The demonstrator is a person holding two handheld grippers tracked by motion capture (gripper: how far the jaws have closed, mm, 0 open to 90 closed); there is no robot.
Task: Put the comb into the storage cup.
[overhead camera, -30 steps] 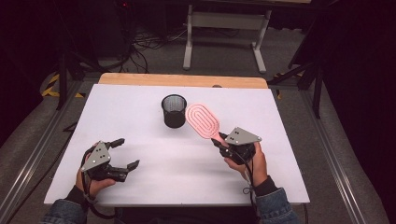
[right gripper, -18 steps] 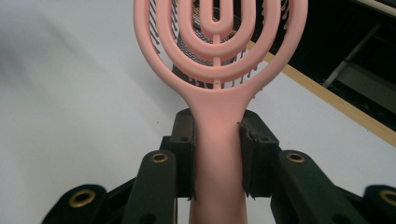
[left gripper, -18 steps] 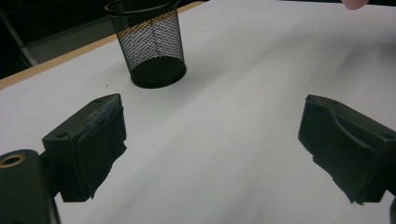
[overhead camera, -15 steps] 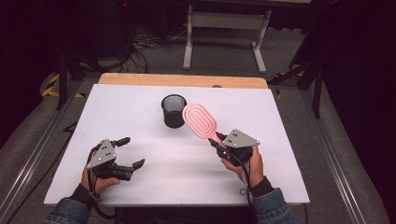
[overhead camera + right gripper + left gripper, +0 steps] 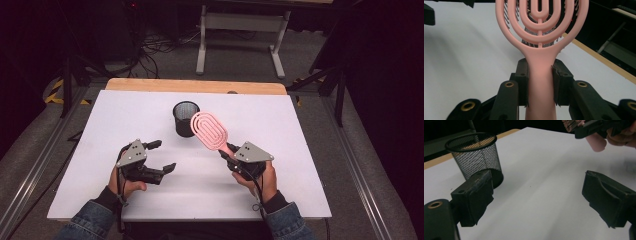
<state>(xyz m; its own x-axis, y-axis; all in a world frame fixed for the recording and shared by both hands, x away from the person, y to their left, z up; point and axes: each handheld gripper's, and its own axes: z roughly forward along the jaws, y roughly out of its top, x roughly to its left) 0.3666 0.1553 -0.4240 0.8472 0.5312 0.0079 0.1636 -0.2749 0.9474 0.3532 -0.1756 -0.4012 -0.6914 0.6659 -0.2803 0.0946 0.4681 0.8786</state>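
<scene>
The pink hairbrush (image 5: 210, 131) sits just right of centre in the high view, lifted off the counter (image 5: 300, 130), its vented oval head tilted up and toward the black mesh cup (image 5: 185, 119), whose rim it overlaps in the picture. The right gripper (image 5: 231, 154) has its fingers closed on the handle, and the right gripper view shows both pads pressed flat against the handle's sides just below the head.

The likely step is dropping the brush into the cup. To do it well, the handle end should probably go in first, so the brush needs turning upright above the rim before release; the light mesh cup may tip if nudged.

The left gripper (image 5: 157, 156), at lower left, hangs with its fingers spread wide and empty, near enough to steady the cup.
</scene>
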